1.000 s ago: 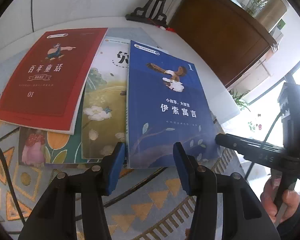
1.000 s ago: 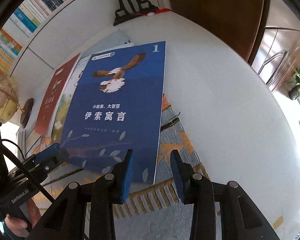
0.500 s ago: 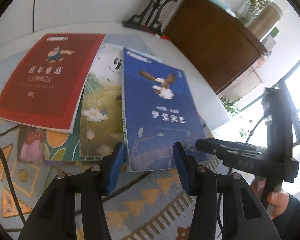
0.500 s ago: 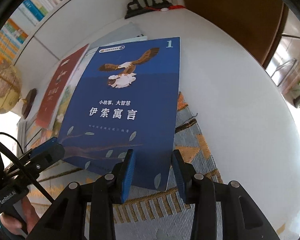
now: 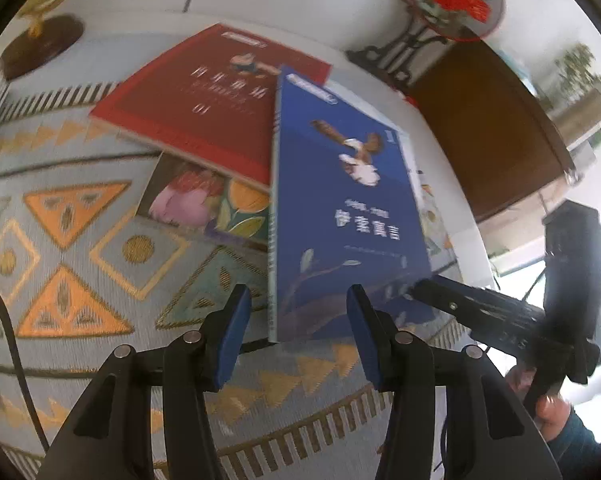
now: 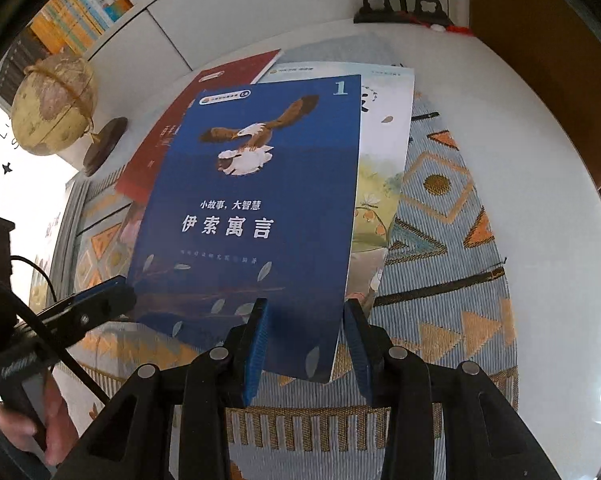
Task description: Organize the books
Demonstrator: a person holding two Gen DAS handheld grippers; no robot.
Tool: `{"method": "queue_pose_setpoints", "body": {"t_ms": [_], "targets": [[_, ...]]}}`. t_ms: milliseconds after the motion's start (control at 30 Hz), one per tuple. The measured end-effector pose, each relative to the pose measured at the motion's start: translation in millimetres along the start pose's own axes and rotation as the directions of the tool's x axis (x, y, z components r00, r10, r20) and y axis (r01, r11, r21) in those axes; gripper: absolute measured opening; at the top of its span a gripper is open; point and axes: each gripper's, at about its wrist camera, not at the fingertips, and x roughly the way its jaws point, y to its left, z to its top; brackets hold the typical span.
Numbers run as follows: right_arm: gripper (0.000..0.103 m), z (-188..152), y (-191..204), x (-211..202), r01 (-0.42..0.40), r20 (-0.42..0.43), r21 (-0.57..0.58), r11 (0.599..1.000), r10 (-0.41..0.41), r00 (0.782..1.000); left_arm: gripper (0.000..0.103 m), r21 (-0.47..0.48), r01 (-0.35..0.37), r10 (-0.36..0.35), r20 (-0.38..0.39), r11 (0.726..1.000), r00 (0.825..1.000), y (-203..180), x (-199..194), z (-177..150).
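On the patterned cloth (image 6: 452, 280), the blue book (image 6: 252, 208) is lying atop the pile, its near edge sitting between the right gripper (image 6: 304, 344) (jaws part-open, grip unclear); left gripper (image 5: 296, 336) is gaping empty just short of it.

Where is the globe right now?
Right wrist view, upper left: the globe stands on the white table, left of the red book and blue book.
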Motion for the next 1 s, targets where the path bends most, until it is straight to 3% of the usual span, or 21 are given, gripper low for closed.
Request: {"method": "queue_pose_setpoints", "body": {"t_ms": [133,233,400,467,600,667,733,767,900,1000], "targets": [[0.037,2.8,-2.1,2.2,-0.019,-0.012,0.0,1.0,0.019,1.0,0.046,-0.03,0.031,-0.032,-0.028,0.999,0.999,-2.1,11.5,-4.3],[0.038,4.3,-3.5,2.5,-0.025,-0.017,-0.006,1.0,0.025,1.0,0.046,-0.018,0.011,-0.011,-0.01,1.0,1.0,-14.9,8.3,-5.2],[0.038,8.1,-14.8,0.4,-0.062,-0.023,0.027,0.998,0.062,0.998,0.046,0.009,0.146,-0.146,0.051,0.989,0.988,-43.2,-22.0,-1.8],[0.038,9.6,-20.9,0.4,-0.101,-0.027,0.052,0.994,0.103,0.994,0.046,-0.017,0.184,-0.183,0.045,0.983,0.982,-46.4,-13.9,3.1],[0.038,12.0,-21.5,1.3,-0.138,-0.038,0.067,0.988,0.141,0.989,0.046,-0.054,0.172,-0.171,0.026,0.984,0.985,-55.4,19.8,10.6],[0.038,13.0,-17.4,1.8,-0.135,-0.046,0.048,0.99,0.137,0.989,0.038,-0.108,0.175,-0.173,0.026,0.979,0.985,-53.6,30.8,14.0],[0.042,13.7,-17.0,2.0,-0.148,-0.058,0.049,0.988,0.151,0.987,0.013,-0.163,0.2,-0.198,0.031,0.966,0.98,-50.0,34.0,15.4],[0.046,14.7,-19.4,1.4,-0.161,-0.065,0.065,0.985,0.165,0.984,0.009,-0.182,0.218,-0.214,0.037,0.959,0.976,-47.9,32.6,17.0],[0.054,15.0,-46.8,-6.3,-0.303,-0.054,0.208,0.93,0.321,0.946,0.008,-0.207,0.291,-0.286,0.054,0.934,0.957,-41.4,17.9,27.6],[0.055,10.3,-72.4,-5.5,-0.439,0.017,0.355,0.825,0.464,0.886,0.008,-0.259,0.339,-0.337,0.056,0.904,0.94,-33.1,16.0,33.2]]}}
